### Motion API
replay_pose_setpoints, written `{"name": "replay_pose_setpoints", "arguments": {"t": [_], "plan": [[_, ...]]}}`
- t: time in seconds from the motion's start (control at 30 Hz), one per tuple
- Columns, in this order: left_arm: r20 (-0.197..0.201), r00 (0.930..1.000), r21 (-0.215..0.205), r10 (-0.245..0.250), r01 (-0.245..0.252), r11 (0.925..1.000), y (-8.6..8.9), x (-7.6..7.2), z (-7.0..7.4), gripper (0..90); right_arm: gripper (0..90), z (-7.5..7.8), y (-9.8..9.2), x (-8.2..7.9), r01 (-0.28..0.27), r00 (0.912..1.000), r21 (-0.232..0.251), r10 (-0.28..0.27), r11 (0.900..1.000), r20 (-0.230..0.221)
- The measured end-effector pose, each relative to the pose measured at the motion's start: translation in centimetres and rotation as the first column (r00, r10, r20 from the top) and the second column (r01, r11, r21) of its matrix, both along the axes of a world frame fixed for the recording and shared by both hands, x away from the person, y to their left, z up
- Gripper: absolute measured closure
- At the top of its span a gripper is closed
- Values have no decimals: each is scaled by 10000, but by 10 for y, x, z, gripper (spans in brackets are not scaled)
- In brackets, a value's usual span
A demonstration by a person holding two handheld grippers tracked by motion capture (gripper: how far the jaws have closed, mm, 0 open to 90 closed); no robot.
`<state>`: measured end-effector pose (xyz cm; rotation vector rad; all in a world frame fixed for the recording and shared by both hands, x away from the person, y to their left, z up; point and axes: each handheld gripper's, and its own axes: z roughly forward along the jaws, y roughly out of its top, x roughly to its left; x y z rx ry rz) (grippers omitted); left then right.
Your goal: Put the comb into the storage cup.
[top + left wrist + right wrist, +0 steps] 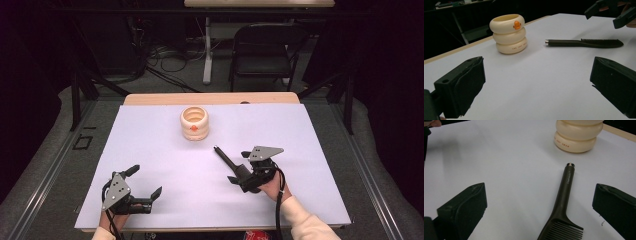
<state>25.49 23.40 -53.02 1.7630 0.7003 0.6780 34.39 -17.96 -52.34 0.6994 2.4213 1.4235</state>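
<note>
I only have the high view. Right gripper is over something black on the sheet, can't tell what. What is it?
Observer: A black comb. The right gripper view shows its teeth between the open jaws of the right gripper.
Operator: Which end points at the cream holder?
Observer: The handle end. In the right gripper view its tip stops short of the holder, with bare white sheet between them.
Operator: Any markings on the holder?
Observer: The left gripper view shows an orange duck-like badge on the top ring and small print on the bottom ring, too small to read.
Operator: Left gripper?
Observer: The left gripper is open and nothing sits between its jaws.
</note>
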Motion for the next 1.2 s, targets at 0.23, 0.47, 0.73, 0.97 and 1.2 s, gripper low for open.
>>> {"name": "replay_pose_setpoints", "arguments": {"t": [0.23, 0.47, 0.73, 0.97, 1.2], "plan": [[18, 10000, -55, -3, 4, 10000, 0, 0, 1, 0, 0, -2, 10, 18, -21, 9997, -145, 18, 9999, -226], [20, 10000, -55, -39, 39, 10000, 0, 0, 1, 0, 0, -3, 19, 32, -92, 9992, -148, 87, 9998, -380], [12, 10000, -56, -30, 30, 10000, 0, 0, 1, 0, 0, -1, 27, 41, -277, 9987, -162, 270, 9995, -426], [1, 10000, -32, 8, -8, 10000, 0, 0, 1, 2, 0, -2, 33, 50, 47, 9982, -214, -60, 9998, -600], [-15, 10000, -27, -19, 19, 10000, -1, 0, 0, 2, 97, -4, 38, 58, 160, 9967, -341, -187, 9993, -791]]}}
